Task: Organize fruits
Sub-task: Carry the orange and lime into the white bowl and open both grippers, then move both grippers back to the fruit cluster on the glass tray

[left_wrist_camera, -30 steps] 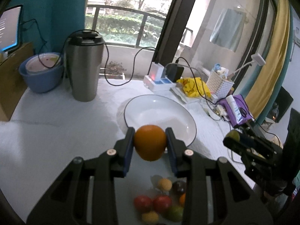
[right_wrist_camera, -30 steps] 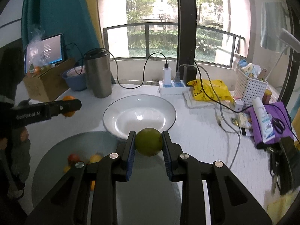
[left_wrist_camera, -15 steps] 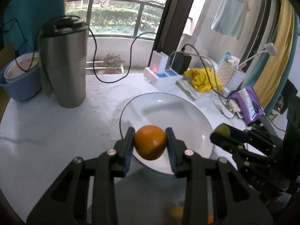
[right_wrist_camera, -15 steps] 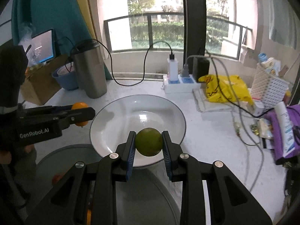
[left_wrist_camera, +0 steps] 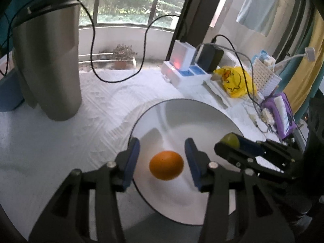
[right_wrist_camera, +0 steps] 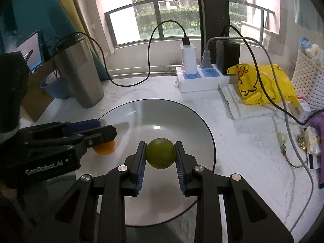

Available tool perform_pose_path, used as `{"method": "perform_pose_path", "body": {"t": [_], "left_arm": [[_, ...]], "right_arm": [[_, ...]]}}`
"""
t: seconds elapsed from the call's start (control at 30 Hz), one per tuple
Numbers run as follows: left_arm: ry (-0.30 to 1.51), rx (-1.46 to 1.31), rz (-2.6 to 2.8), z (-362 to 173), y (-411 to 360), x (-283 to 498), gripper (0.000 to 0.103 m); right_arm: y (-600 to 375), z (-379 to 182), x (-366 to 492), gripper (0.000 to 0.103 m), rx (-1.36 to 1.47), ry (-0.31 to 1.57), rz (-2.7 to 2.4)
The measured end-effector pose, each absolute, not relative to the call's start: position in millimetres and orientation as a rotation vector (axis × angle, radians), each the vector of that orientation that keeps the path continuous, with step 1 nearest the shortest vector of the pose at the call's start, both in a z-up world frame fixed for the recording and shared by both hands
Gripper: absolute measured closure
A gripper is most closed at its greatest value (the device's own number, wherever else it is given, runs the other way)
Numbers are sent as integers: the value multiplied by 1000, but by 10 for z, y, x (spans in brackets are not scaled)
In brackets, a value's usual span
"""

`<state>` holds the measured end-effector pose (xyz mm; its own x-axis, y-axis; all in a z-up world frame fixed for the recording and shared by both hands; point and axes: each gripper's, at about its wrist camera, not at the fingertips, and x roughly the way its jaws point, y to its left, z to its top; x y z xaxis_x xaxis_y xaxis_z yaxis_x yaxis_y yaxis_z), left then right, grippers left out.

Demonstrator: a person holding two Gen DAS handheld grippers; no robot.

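Fingers of the left gripper (left_wrist_camera: 162,158) are seen spread apart, with an orange (left_wrist_camera: 166,168) lying free between them on the white plate (left_wrist_camera: 182,109), clear gaps being visible on both sides of the fruit. Fingers of the right gripper (right_wrist_camera: 160,156) are pressed against a green fruit (right_wrist_camera: 160,153), which is held above the near part of the plate. The step in hand is judged to be the placing of fruits onto the plate: the orange appears to be delivered, the green fruit not yet released. For the left gripper, a straight withdrawal from the plate is called for, so that the orange is not nudged by either pad; for the right gripper, a short lowering toward the plate's floor and an opening are called for, with the green fruit set down beside the orange and away from the rim. From the left wrist view, the gaps on either side of the orange are shown plainly. In the right wrist view the orange is half hidden beneath the left gripper, but the firm clamp on the green fruit is made plain, along with a steel tumbler (right_wrist_camera: 81,70) and a power strip (right_wrist_camera: 200,81) on the table beyond the plate.
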<state>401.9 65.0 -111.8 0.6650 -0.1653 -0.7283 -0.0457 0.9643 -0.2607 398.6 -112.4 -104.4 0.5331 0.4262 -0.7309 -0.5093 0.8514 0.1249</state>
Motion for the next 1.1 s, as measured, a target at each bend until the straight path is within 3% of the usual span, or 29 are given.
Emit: {"method": "perform_pose_path", "body": {"t": [0.07, 0.2, 0.23, 0.3, 1.1], "left_arm": [[844, -270, -68, -1112, 668, 4003, 55], [838, -278, -68, -1069, 683, 3968, 48], [828, -277, -68, -1030, 687, 3926, 44], [812, -279, -70, -973, 688, 3881, 39], [702, -264, -35, -477, 622, 2693, 38]], "right_arm": [[-1129, -1059, 4000, 71, -107, 844, 553], [-1142, -1041, 4005, 45, -95, 846, 550], [-1146, -1021, 3992, 44, -91, 841, 551], [-1160, -969, 3953, 44, -94, 825, 545], [-1366, -445, 2842, 44, -84, 725, 522]]}}
